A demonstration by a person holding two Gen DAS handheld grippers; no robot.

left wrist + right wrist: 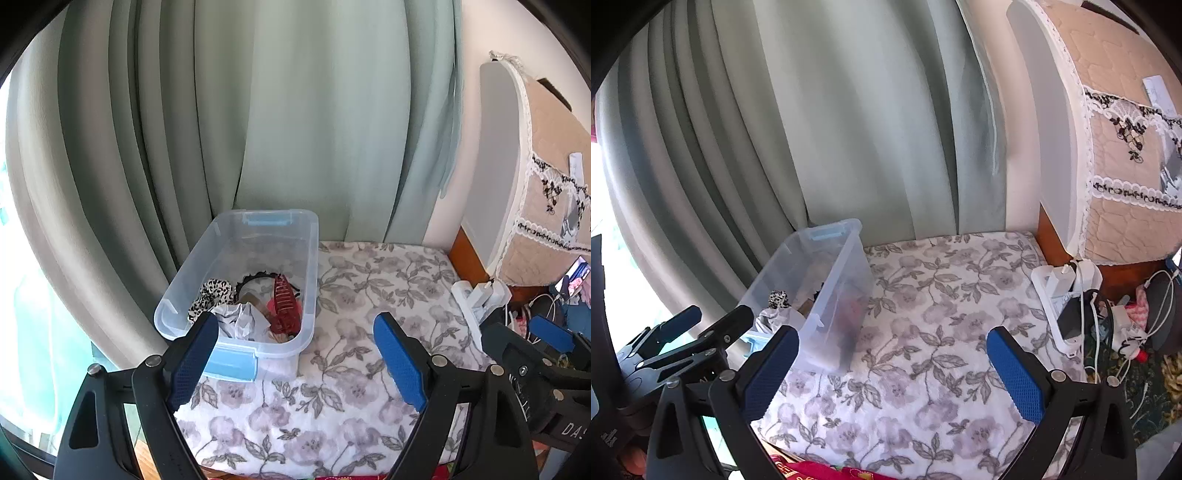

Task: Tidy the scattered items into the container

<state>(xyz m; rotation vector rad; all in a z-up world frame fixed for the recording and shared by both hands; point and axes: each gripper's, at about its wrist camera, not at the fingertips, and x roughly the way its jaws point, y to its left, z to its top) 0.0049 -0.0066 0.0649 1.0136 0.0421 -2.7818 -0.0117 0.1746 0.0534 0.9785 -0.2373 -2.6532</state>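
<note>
The clear container (240,280) sits at the far left corner of the floral-covered tabletop (369,295), against the curtain, and already holds a spotted scrunchie (212,295), a red claw clip (284,306), a dark headband (258,277) and some crumpled white stuff, possibly tissue. Both the left tool (295,354) and the right tool (892,369) hang with jaws wide apart and nothing between them. The cloth in front looks bare of loose items, so I judge the tidying essentially done, though the cluttered right edge is hard to read
</note>
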